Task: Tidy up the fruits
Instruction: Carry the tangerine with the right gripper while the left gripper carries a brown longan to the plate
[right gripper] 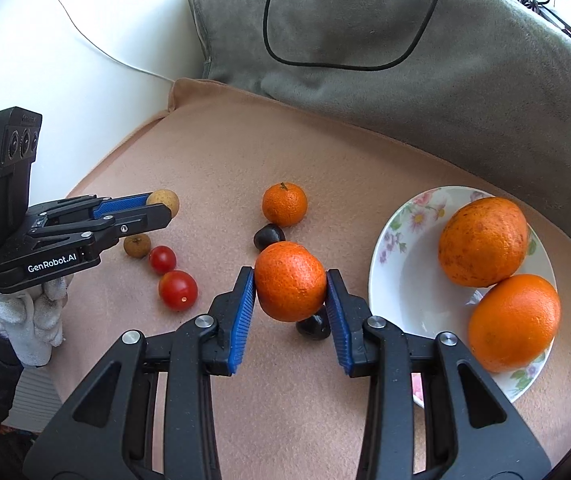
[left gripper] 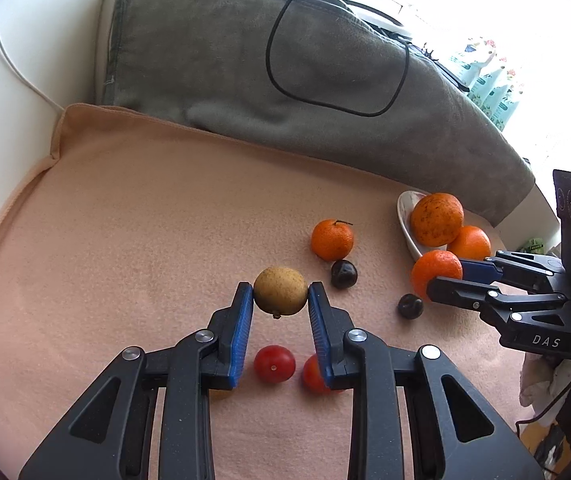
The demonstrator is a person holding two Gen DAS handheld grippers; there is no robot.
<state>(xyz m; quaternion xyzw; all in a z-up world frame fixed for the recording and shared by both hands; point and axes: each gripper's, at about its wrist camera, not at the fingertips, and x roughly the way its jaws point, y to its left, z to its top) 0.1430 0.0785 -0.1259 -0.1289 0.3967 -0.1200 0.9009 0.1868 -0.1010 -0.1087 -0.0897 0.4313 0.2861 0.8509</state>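
Observation:
My left gripper [left gripper: 280, 295] is shut on a tan round fruit [left gripper: 280, 290], held just off the peach cloth; it also shows in the right wrist view as the left gripper [right gripper: 161, 209] with the tan fruit [right gripper: 164, 201]. My right gripper [right gripper: 290, 286] is shut on a tangerine [right gripper: 290, 280], beside a flowered white plate [right gripper: 401, 280] that holds two oranges [right gripper: 483, 240]. On the cloth lie another tangerine [right gripper: 284, 204], two dark fruits [right gripper: 269, 236], two cherry tomatoes [right gripper: 178, 290] and a small brown fruit [right gripper: 136, 245].
A grey blanket [right gripper: 405, 60] with a looped black cable [right gripper: 269, 40] is heaped behind the peach cloth [right gripper: 225, 152]. A white wall and thin white cord [right gripper: 85, 40] are at the left. A white-gloved hand [right gripper: 33, 320] holds the left gripper.

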